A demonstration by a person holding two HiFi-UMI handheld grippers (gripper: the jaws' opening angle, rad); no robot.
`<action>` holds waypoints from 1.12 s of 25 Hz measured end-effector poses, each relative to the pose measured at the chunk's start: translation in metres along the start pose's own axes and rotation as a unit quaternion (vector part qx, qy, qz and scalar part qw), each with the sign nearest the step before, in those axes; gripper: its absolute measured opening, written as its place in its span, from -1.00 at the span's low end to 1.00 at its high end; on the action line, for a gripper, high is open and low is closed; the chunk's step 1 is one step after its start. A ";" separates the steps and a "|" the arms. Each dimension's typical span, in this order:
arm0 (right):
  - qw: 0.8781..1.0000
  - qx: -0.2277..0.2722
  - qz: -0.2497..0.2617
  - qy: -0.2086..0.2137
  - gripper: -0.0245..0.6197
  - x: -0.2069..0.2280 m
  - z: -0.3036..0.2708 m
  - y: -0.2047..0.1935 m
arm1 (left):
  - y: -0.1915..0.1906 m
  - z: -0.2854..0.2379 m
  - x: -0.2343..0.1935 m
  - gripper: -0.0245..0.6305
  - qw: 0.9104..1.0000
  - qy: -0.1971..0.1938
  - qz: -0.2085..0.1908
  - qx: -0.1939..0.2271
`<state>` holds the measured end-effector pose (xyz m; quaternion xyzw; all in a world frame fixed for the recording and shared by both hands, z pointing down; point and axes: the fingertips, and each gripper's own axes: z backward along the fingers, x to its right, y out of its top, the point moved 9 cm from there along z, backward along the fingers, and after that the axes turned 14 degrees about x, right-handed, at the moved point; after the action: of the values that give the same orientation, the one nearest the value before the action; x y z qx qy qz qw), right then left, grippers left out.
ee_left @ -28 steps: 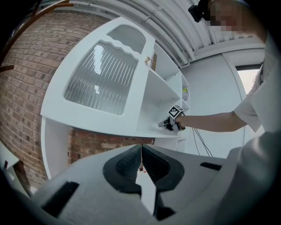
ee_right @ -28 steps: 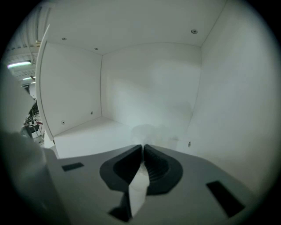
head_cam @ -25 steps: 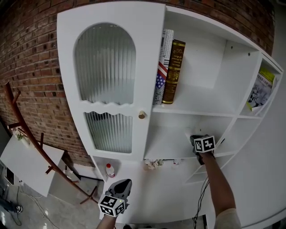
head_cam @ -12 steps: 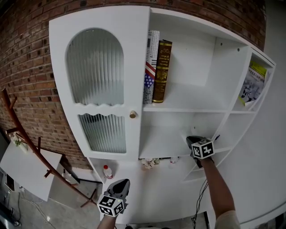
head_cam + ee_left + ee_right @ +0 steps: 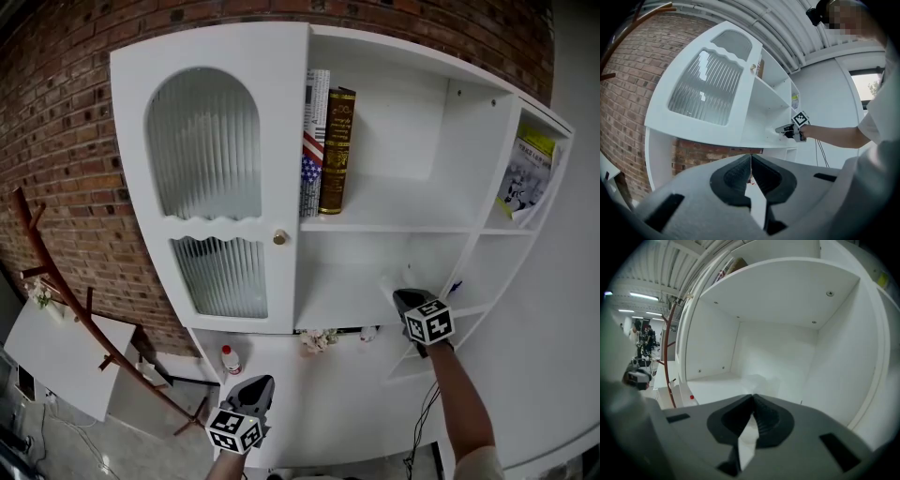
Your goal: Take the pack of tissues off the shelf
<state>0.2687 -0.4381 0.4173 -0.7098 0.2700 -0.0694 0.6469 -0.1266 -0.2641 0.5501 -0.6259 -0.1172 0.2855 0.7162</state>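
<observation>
The pack of tissues is a pale, soft white bundle lying on the middle shelf of the white cabinet. It sits right at the tips of my right gripper, whose jaws are shut, apparently pinching its near edge. In the head view the right gripper reaches into the middle compartment at the right, with the pack just ahead of it. My left gripper hangs low at the bottom left, away from the shelf. In its own view the left gripper is shut with nothing between its jaws.
Two books stand on the upper shelf. A ribbed-glass cabinet door with a brass knob closes the left half. A booklet leans in the far right compartment. A small red-capped bottle and a crumpled scrap lie on the lower ledge.
My right gripper has drawn back toward the shelf's front edge and risen slightly, staying shut. The left gripper has kept still.
</observation>
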 end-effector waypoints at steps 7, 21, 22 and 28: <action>1.000 0.025 0.002 0.006 -0.83 -0.011 0.020 0.006 | 0.000 0.006 0.002 -0.85 1.000 0.004 0.000 -0.001; 0.998 0.059 -0.004 0.015 -0.84 -0.038 0.063 0.003 | 0.005 0.007 0.002 -0.85 1.000 0.001 -0.005 0.000; 0.998 0.061 -0.002 0.016 -0.84 -0.041 0.065 0.002 | 0.005 0.007 0.002 -0.85 1.000 0.001 -0.005 0.000; 0.997 0.076 -0.006 0.016 -0.83 -0.053 0.081 0.000 | 0.005 0.010 0.000 -0.85 1.000 0.005 -0.005 0.001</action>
<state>0.2604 -0.3416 0.4183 -0.6588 0.2699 -0.1046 0.6944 -0.1333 -0.2561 0.5477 -0.6263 -0.1161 0.2792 0.7186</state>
